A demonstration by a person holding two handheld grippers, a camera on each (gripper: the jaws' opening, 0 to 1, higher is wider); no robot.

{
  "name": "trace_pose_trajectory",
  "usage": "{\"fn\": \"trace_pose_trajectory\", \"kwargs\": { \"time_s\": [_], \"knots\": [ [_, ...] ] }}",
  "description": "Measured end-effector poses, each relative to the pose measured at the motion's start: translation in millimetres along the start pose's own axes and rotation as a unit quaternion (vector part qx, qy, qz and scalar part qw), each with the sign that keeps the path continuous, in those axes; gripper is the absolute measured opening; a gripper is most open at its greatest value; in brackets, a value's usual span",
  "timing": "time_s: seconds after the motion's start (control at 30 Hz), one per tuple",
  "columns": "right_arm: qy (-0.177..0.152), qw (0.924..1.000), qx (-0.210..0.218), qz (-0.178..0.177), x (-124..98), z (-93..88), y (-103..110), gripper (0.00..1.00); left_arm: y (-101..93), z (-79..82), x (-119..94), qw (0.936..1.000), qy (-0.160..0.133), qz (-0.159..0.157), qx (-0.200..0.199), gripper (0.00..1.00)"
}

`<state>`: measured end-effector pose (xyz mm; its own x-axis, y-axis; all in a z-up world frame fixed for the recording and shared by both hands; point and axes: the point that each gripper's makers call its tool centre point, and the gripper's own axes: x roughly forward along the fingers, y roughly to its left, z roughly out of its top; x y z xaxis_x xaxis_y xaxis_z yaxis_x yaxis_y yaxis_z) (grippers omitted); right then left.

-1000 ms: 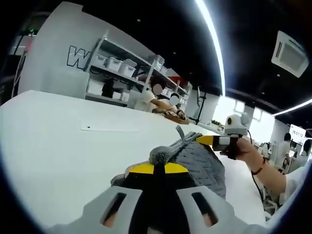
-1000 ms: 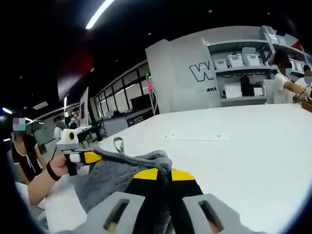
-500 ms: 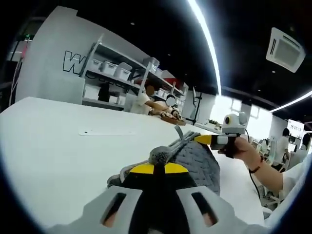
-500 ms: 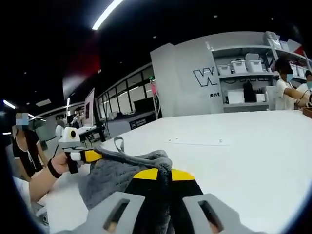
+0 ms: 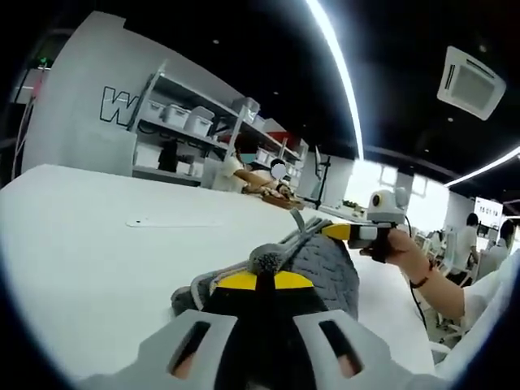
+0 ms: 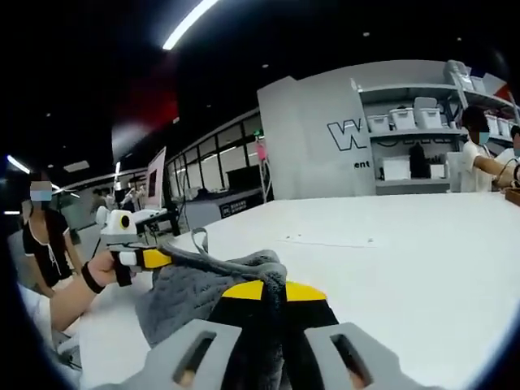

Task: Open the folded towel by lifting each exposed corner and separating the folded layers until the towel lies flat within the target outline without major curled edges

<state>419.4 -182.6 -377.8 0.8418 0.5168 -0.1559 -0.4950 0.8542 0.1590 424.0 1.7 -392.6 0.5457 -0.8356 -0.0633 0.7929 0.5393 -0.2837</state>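
Left hand-held gripper [image 5: 258, 280] and right hand-held gripper [image 6: 270, 286] each pinch a corner of the grey towel [image 5: 321, 264] (hanging loop upward), holding it stretched above the white tabletop [image 5: 97, 244], probably to spread its folded layers.

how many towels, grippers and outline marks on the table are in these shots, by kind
grey knitted towel: 1, held up off the white table
yellow-tipped grippers: 2, left gripper and right gripper, each shut on the towel
thin rectangular outline mark on the table: 1
total: 4
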Motion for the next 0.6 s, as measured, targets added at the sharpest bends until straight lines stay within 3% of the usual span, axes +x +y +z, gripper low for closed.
{"fn": "trace_pose_trajectory", "kwargs": {
  "time_s": [0.6],
  "knots": [
    [-0.020, 0.9997, 0.002, 0.016, -18, 1.8, 8, 0.00, -15.8, 2.3, -12, 0.9998, -0.009, -0.010, 0.017, 0.01]
  ]
}}
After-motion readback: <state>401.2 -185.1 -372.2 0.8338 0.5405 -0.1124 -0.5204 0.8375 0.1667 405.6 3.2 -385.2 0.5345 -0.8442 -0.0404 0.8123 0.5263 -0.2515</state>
